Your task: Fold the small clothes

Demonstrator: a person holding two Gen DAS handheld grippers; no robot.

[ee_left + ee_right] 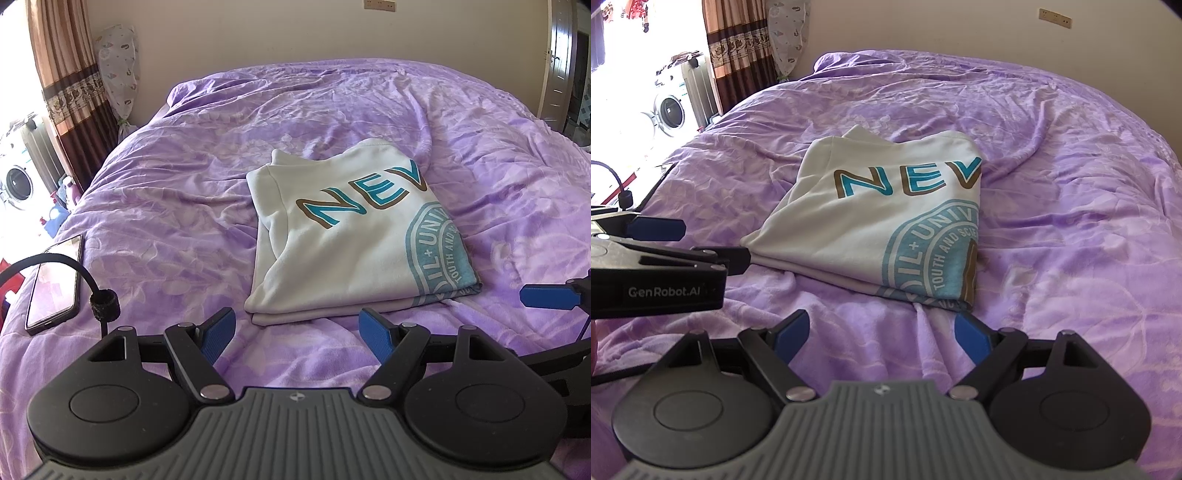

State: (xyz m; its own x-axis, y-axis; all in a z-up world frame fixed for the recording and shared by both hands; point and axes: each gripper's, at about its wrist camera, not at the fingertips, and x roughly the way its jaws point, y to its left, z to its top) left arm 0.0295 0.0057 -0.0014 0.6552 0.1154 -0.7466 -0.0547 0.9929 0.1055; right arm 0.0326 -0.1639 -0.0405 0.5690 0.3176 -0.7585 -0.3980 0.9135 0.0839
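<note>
A white T-shirt (343, 243) with teal "NEV" lettering and a round teal seal lies folded into a compact rectangle on the purple bedspread (166, 184). It also shows in the right wrist view (871, 218). My left gripper (297, 332) is open and empty, just in front of the shirt's near edge. My right gripper (882, 336) is open and empty, just in front of the shirt's near right corner. The right gripper's blue finger (546, 297) shows at the right edge of the left wrist view. The left gripper's body (657, 273) shows at the left of the right wrist view.
A phone (55, 280) lies on the bed at the left, with a black cable (85, 273) arching over it. A curtain (70, 85) and washing machine (14, 184) stand beyond the bed's left edge. A wall (295, 33) is behind the bed, a door (561, 62) at the right.
</note>
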